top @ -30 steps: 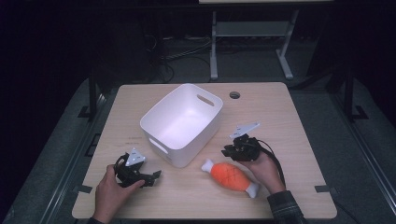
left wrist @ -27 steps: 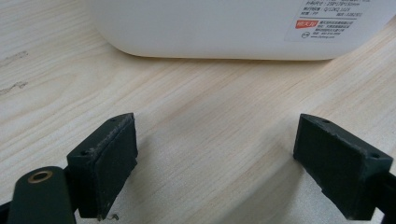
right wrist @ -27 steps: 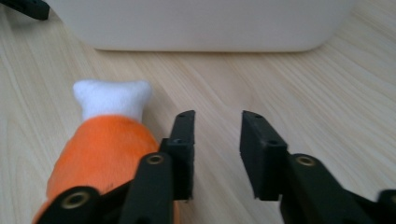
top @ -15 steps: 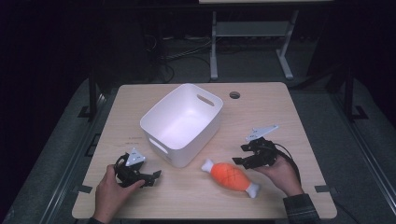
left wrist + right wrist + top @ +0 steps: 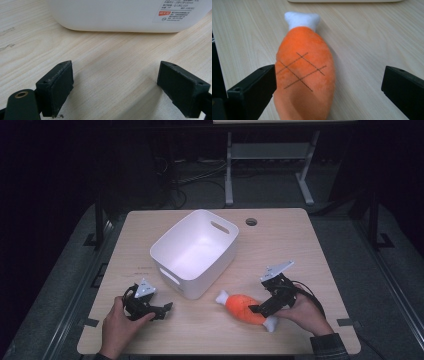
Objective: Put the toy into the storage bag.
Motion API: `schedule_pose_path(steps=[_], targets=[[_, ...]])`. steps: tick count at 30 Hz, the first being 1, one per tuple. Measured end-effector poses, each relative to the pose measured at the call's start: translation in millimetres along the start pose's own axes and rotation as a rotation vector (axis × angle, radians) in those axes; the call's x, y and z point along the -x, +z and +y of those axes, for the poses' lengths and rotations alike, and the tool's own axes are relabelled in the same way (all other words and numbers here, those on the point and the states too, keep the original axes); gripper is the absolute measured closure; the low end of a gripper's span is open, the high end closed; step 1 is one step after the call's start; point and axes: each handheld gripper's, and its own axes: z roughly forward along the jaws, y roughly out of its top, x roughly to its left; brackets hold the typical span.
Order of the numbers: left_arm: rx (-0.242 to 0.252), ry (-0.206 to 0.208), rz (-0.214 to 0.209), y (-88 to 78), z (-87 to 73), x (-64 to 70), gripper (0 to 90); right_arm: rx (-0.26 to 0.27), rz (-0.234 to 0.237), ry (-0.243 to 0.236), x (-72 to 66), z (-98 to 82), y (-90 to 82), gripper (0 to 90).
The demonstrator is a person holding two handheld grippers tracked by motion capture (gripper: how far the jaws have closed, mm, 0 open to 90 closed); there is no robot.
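An orange plush drumstick [image 5: 241,305] with white ends lies on the wooden table [image 5: 280,245], front right of centre. My right gripper [image 5: 257,306] stands open at its near end, held by a hand. In the right gripper view the drumstick [image 5: 305,72] lies between the wide-apart jaws of that gripper [image 5: 329,87], close against the left-hand jaw. A white bin [image 5: 195,251] stands empty mid-table. My left gripper [image 5: 164,310] rests open on the table at the front left. In its own view the left gripper [image 5: 115,87] has bare wood between its jaws and faces the bin's wall [image 5: 112,15].
A round hole [image 5: 251,222] sits in the table's far edge area. A metal stand [image 5: 265,155] and cables lie on the dark floor behind. The bin wall carries a printed label [image 5: 175,10]. Bare wood stretches along the right side and far left.
The right hand has swung out to the right and come down toward the front, so its open jaws now straddle the drumstick's near end. The left gripper has stayed put.
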Motion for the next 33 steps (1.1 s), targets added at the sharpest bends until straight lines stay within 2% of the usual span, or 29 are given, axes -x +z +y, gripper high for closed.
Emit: schedule_pose_path(steps=[5, 8, 17, 33], targets=[[-0.001, 0.001, 0.000, 0.0, 0.0, 0.0, 12.6, -0.005, 0.026, -0.020, -7.2, 4.2, 4.6, 0.0], [0.000, 0.000, 0.000, 0.1, 0.0, 0.0, 12.6, -0.014, 0.025, -0.033, -10.1, 6.0, 8.4, 0.0], [-0.001, 0.002, 0.000, 0.1, 0.1, -0.1, 12.6, -0.044, 0.062, -0.064, -19.2, 9.3, 25.4, 0.0], [-0.001, 0.002, 0.000, 0.1, 0.1, -0.1, 12.6, -0.103, 0.038, -0.094, -20.5, 3.3, 54.9, 0.0]])
